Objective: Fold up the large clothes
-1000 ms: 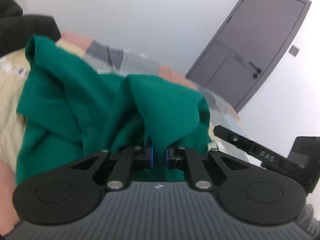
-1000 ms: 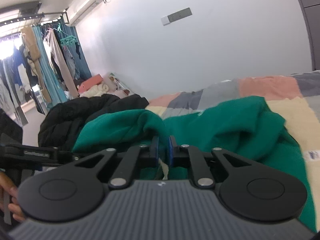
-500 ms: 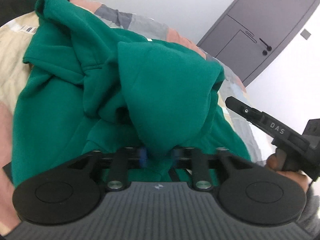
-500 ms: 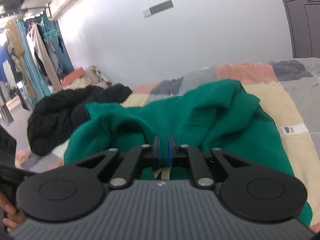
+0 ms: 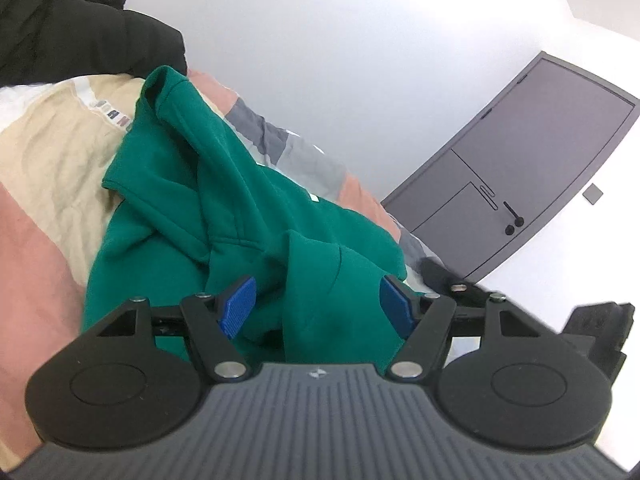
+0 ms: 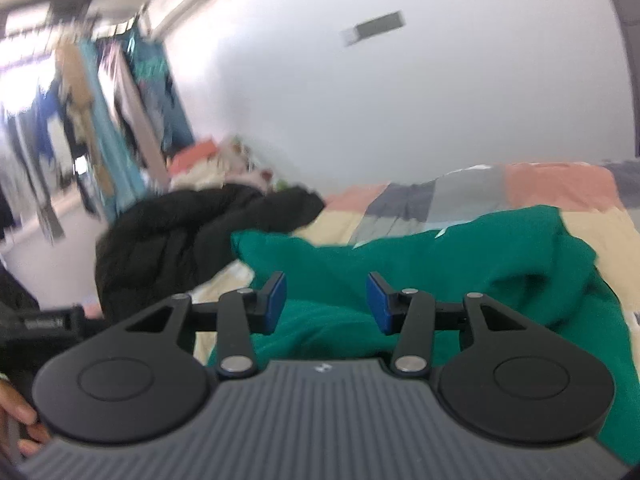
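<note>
Counting garments: I see one green hoodie (image 5: 248, 216) and one black jacket (image 6: 180, 236), plus clothes hanging on a rail at the far left.
Grippers: two. My left gripper (image 5: 318, 306) is spread wide with a hoodie fold bulging between its blue pads, not pinched; my right gripper (image 6: 326, 302) is spread above the fabric, holding nothing.
Hoodie look: crumpled, loosely bunched, one ribbed cuff poking upward.
Hoodie place: on the patchwork bedspread (image 5: 52, 168), near the jacket.

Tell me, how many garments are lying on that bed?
2 that I can make out: a green hoodie crumpled on the patchwork bedspread just ahead of both open grippers, and a black puffer jacket bunched at the bed's far end. Others may be hidden.
</note>
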### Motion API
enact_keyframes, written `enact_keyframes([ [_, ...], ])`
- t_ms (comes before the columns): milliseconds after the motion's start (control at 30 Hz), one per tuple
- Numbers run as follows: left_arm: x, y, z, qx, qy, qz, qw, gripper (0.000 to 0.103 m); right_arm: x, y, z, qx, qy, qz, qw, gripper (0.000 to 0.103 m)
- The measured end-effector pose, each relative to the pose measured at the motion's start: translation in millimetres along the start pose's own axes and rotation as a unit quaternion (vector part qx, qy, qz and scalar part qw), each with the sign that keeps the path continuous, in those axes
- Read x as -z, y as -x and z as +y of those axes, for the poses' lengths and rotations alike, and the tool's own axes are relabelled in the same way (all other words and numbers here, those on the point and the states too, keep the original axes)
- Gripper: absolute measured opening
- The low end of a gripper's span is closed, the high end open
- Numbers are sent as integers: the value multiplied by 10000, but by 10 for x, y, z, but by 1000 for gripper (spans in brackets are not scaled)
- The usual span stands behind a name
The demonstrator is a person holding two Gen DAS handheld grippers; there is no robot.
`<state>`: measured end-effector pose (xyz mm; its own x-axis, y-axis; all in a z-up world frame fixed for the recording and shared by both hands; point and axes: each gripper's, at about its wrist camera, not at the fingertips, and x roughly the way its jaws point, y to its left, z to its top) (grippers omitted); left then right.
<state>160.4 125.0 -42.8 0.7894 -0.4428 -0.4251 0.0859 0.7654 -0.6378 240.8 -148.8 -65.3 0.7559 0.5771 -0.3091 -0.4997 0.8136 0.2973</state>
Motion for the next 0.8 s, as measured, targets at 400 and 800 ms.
enact_keyframes([
  [400,50,-504,-25,55,-400,325,9987,43,695,-445,127,601,870,1201,9871,38],
  [800,210,-1091,11,-720,-904,849,9897,29,727,-490,18,722,854,1306,9851,35],
])
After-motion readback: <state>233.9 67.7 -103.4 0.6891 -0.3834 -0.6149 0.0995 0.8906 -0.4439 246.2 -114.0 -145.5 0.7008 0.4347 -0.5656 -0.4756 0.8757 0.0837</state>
